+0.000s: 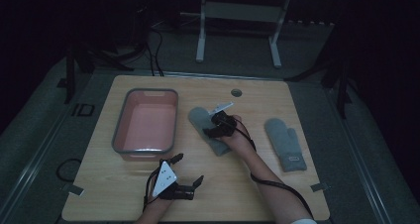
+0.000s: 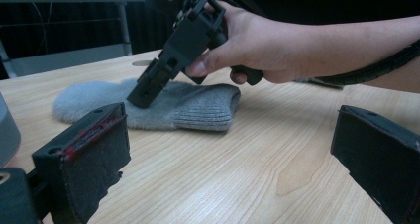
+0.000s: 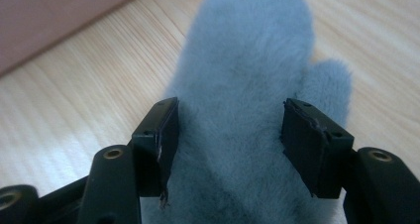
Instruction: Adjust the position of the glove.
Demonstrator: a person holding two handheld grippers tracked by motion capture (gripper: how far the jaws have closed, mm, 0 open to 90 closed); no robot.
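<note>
We are seeing the mitten (image 3: pixel 247 110) lying between our right tool's (image 3: pixel 230 135) spread jaws, which are straddling its sides; the other mitten's (image 1: pixel 287 143) label is unreadable

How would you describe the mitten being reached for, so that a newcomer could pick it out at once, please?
On the wooden table, start at the pink bin on the left. Just right of it lies a grey fuzzy mitten, with the right gripper down over it, jaws astride it. Unlike the other mitten, which lies alone nearer the right edge, this one sits mid-table beside the bin.
</note>
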